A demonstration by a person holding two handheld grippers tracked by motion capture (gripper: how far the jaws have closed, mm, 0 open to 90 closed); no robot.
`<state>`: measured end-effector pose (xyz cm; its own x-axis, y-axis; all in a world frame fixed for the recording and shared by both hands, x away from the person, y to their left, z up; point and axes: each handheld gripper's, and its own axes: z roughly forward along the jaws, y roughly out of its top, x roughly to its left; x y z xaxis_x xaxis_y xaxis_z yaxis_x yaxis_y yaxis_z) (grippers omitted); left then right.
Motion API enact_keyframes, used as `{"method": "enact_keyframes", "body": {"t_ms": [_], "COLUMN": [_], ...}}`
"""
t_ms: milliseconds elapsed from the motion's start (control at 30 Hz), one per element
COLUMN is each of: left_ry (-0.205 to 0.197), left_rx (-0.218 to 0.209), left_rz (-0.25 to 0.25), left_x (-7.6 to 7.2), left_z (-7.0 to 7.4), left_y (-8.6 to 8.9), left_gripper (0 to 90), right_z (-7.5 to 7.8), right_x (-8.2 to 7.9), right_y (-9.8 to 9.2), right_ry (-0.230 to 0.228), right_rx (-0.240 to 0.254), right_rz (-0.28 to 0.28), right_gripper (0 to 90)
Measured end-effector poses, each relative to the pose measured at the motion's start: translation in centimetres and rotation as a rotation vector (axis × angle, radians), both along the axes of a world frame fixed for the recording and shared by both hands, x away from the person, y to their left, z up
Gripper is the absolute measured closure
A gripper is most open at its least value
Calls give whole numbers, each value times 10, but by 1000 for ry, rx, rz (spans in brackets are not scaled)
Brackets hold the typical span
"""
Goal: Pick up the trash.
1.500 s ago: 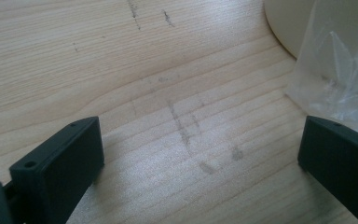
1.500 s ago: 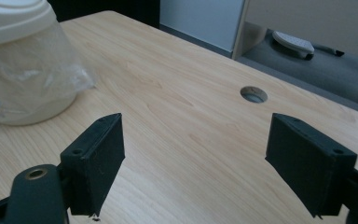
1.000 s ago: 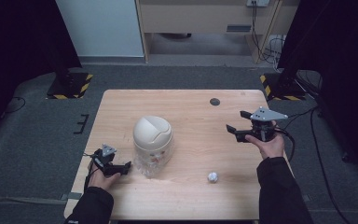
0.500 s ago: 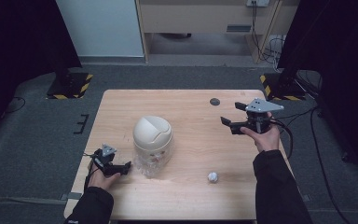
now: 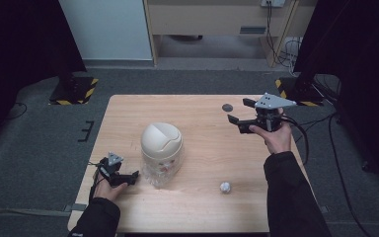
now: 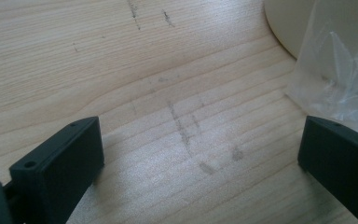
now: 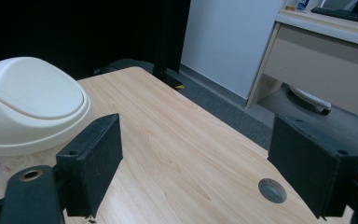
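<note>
The left gripper (image 5: 131, 176) had stayed low on the pale wooden table (image 5: 197, 126), jaws apart and empty, one jaw just beside the clear plastic liner (image 6: 340, 70) under the cream domed swing-lid bin (image 5: 161, 143), which stood left of centre. The small crumpled white paper ball (image 5: 225, 187) lay untouched near the front edge. The right gripper (image 5: 240, 120), jaws wide and empty, had lifted back toward the small dark round disc (image 5: 227, 106), so I judged no pickup had begun

A cream-white bin (image 5: 161, 144) and a grey crumpled ball (image 5: 225, 187) sit on the pale, wood-grained table (image 5: 202, 148).
</note>
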<state>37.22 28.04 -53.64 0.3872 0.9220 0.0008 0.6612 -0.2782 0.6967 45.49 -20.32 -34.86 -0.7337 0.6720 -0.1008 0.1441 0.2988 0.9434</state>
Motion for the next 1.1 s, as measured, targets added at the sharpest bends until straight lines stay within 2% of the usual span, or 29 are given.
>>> {"method": "enact_keyframes", "body": {"t_ms": [533, 1100], "left_ry": [0, 1], "left_rx": [-1, -1], "left_rz": [-1, -2], "left_x": [0, 0], "left_z": [0, 0], "left_y": [0, 0], "left_gripper": [0, 0], "right_z": [25, 36], "right_x": [8, 15], "right_y": [31, 65], "right_ry": [-28, -29], "right_rx": [2, -9], "right_rz": [51, 118], "right_gripper": [175, 175]}}
